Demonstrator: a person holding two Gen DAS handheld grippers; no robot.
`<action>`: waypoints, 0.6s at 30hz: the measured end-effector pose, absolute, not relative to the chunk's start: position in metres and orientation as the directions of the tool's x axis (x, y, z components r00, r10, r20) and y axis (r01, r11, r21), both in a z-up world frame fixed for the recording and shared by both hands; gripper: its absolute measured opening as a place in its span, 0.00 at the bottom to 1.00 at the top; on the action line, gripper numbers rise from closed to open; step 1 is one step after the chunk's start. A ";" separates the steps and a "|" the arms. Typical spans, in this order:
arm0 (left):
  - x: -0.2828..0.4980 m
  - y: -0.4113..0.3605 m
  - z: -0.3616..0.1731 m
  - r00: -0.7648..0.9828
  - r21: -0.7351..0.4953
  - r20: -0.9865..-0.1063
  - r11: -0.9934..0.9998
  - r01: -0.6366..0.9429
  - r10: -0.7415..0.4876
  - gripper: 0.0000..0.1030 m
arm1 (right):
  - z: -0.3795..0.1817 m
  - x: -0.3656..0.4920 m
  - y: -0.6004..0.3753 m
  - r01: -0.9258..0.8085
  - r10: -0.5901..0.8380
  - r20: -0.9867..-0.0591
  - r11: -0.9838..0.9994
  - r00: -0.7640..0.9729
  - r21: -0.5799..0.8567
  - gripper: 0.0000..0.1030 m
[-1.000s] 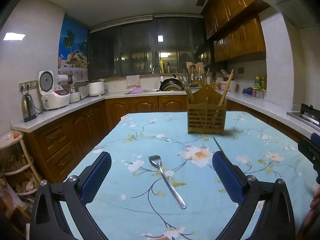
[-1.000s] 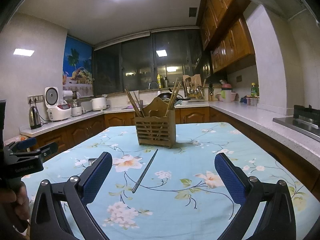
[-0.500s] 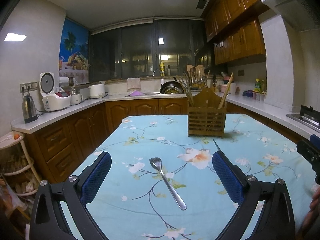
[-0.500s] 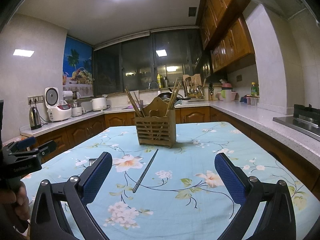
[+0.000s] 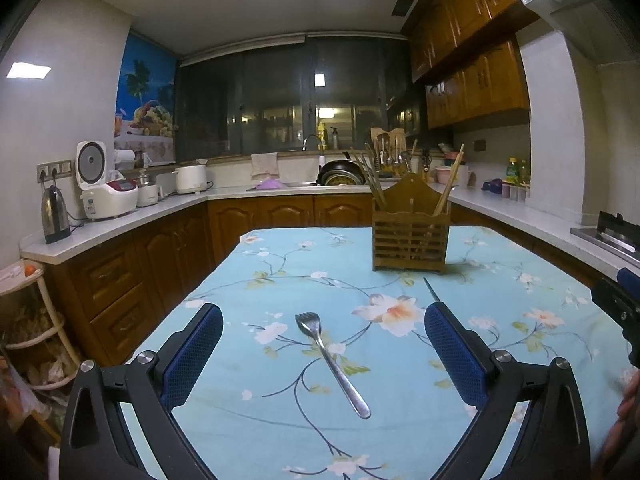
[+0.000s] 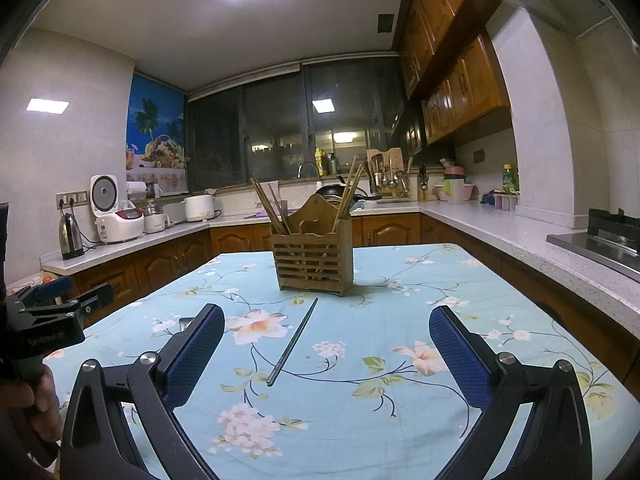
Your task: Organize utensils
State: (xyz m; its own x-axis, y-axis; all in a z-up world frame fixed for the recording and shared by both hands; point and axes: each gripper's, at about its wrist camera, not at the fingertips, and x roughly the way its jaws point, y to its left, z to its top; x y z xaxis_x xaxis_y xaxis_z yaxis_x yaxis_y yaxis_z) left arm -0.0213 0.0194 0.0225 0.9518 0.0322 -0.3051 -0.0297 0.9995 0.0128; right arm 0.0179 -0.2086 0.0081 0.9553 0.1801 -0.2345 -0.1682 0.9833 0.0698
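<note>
Fork (image 5: pixel 331 363), chopstick (image 6: pixel 293 341) — wooden holder (image 6: pixel 313 259) beyond

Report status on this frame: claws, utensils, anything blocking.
Left claw open over fork. Right claw open over dark chopstick. Both utensils lie loose on tablecloth, short of wooden holder. Nothing blocking.

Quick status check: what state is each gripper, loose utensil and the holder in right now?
left gripper: open, empty, above the fork.
right gripper: open, empty, above the chopstick.
fork: lying flat on the tablecloth, tines towards the holder.
dark chopstick: lying flat, loose on the cloth.
wooden holder: upright, chopsticks standing in it.
</note>
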 end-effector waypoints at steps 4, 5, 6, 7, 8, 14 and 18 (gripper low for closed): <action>-0.023 0.018 0.023 0.951 0.011 -0.308 0.999 -0.031 0.033 0.99 | 0.008 0.017 -0.208 -0.169 0.181 -0.235 0.983 0.955 0.072 1.00; -0.023 0.017 0.022 0.951 0.011 -0.309 0.999 -0.032 0.033 0.99 | 0.008 0.017 -0.208 -0.169 0.181 -0.235 0.983 0.955 0.071 1.00; -0.023 0.017 0.022 0.950 0.010 -0.310 0.999 -0.033 0.035 0.99 | 0.008 0.018 -0.208 -0.167 0.179 -0.235 0.983 0.955 0.070 1.00; -0.022 0.017 0.022 0.949 0.009 -0.312 0.999 -0.033 0.034 0.99 | 0.008 0.018 -0.209 -0.168 0.179 -0.235 0.983 0.955 0.070 1.00; -0.021 0.017 0.022 0.949 0.007 -0.313 0.999 -0.033 0.034 0.99 | 0.008 0.018 -0.209 -0.168 0.180 -0.235 0.983 0.955 0.070 1.00; -0.020 0.014 0.022 0.948 0.008 -0.316 0.999 -0.032 0.033 0.99 | 0.008 0.018 -0.209 -0.168 0.180 -0.236 0.983 0.955 0.071 1.00; -0.019 0.012 0.022 0.947 0.005 -0.319 0.999 -0.033 0.033 0.99 | 0.008 0.018 -0.209 -0.168 0.180 -0.236 0.983 0.955 0.071 1.00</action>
